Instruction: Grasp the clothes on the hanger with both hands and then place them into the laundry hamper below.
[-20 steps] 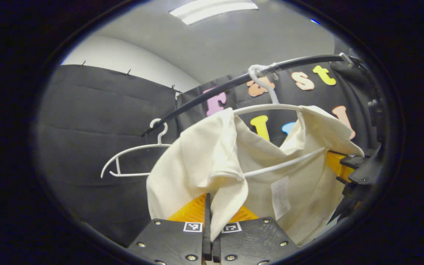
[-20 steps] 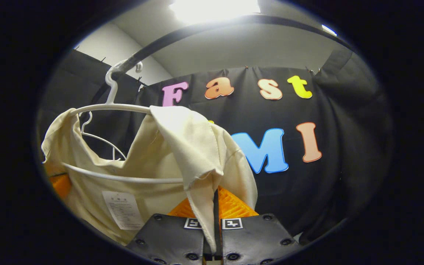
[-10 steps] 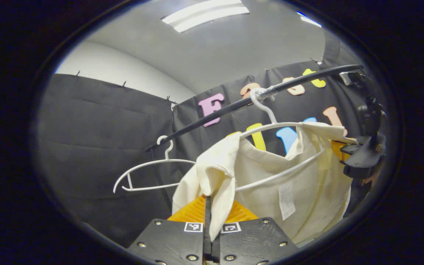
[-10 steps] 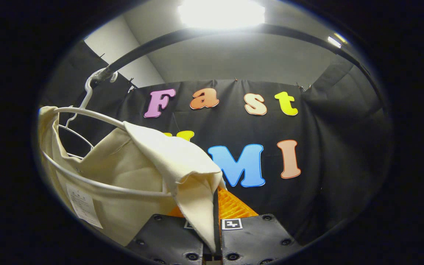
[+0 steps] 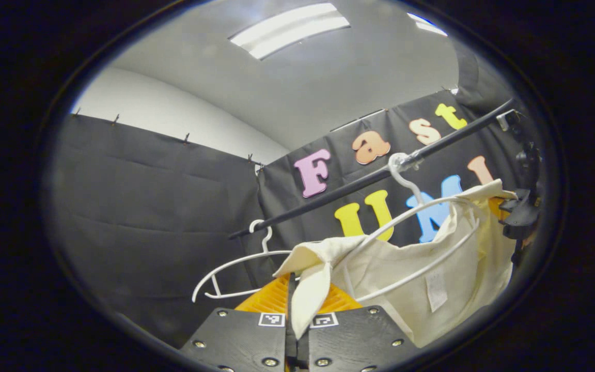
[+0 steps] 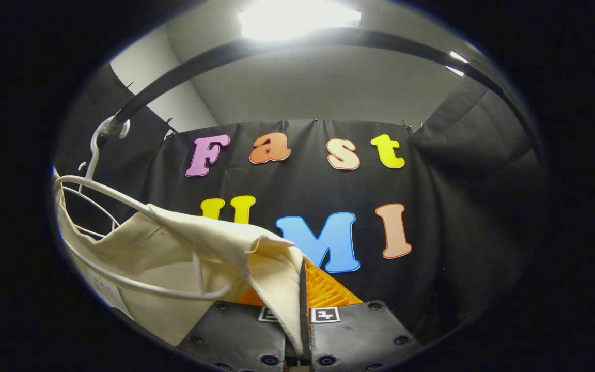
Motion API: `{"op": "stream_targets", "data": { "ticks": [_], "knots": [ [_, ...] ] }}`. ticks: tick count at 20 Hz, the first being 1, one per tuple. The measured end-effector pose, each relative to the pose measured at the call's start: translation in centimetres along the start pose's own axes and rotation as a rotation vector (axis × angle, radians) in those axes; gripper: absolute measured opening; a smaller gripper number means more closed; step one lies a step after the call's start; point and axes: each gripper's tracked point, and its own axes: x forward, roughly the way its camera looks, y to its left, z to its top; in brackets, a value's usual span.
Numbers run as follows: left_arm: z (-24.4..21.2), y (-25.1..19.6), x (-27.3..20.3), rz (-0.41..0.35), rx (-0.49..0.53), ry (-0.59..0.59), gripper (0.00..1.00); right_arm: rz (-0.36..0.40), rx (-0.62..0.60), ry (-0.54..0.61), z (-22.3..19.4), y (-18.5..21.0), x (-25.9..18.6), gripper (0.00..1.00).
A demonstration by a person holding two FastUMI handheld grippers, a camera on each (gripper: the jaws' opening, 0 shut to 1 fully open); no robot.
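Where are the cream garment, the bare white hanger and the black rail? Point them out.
cream garment (image 5: 421, 268), left gripper view, on its body panel.
bare white hanger (image 5: 235, 263), left gripper view, on its upper arm.
black rail (image 5: 339, 192), left gripper view, on its middle stretch.

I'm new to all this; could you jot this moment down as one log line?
stage: pulling garment off | left tool: shut on cream garment | right tool: shut on it | white hanger: on black rail | hamper: unseen

Both views look up, sharing the hanger (image 5: 421, 217) (image 6: 101, 191)
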Motion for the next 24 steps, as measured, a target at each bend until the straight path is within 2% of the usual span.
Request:
{"op": "stream_targets", "data": {
  "ticks": [4,9,11,16,17,18,19,24],
  "knots": [
    [-1.2,0.6,1.8,-0.023,-0.028,0.042,0.02,0.02,0.0,0.054,-1.9,0.2,1.9,0.05],
    [-3.1,-0.5,2.3,-0.087,-0.029,0.065,0.02,0.062,0.108,0.242,-8.4,0.9,3.5,0.05],
    [-3.5,-0.2,2.1,-0.09,-0.026,0.056,0.02,0.083,0.136,0.286,-10.0,1.6,2.9,0.05],
    [-4.2,1.5,3.2,-0.067,-0.142,0.083,0.02,0.151,0.117,0.38,-12.6,3.7,1.0,0.05],
    [-5.1,2.0,3.3,-0.061,-0.17,0.103,0.02,0.167,0.116,0.387,-12.8,4.2,0.4,0.01],
    [-6.4,2.7,3.2,-0.051,-0.194,0.131,0.02,0.179,0.104,0.39,-13.2,4.7,-0.2,0.03],
    [-7.8,3.3,2.9,-0.041,-0.203,0.155,0.02,0.185,0.082,0.392,-13.7,5.0,-1.0,0.0],
    [-12.6,3.6,0.4,-0.052,-0.137,0.218,0.03,0.21,0.066,0.398,-15.6,6.4,-5.3,0.04]
  ]
}}
